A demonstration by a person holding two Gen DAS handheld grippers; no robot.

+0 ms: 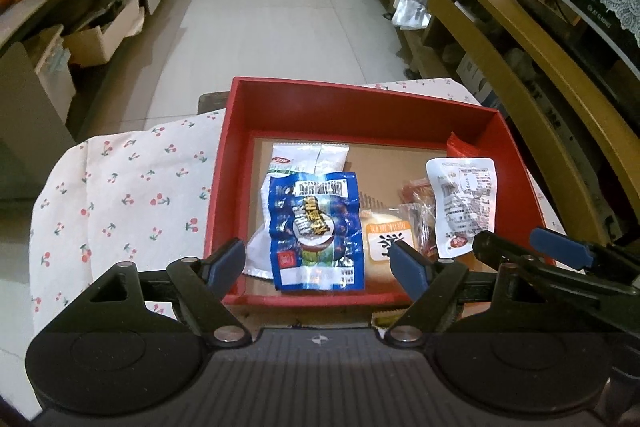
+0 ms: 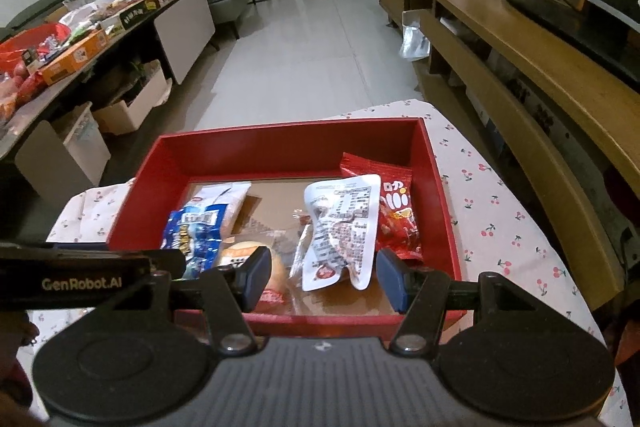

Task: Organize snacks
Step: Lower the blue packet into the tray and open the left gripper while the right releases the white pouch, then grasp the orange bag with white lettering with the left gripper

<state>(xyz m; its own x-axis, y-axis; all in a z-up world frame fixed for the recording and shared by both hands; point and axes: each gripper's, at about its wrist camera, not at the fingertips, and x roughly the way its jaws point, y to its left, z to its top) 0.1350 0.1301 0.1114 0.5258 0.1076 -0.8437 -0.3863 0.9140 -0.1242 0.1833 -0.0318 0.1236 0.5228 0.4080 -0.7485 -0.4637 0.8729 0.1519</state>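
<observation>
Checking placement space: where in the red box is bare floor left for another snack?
Bare cardboard floor runs along the red box's far wall, behind the white packet and blue packet. The near half is crowded.

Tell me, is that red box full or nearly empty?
Partly filled: the red rectangular box holds several snack packets, with bare brown cardboard floor showing.

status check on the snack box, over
Left claw open, empty. Right claw open, empty. Snack packets inside the red box. Nothing in the way.
</observation>
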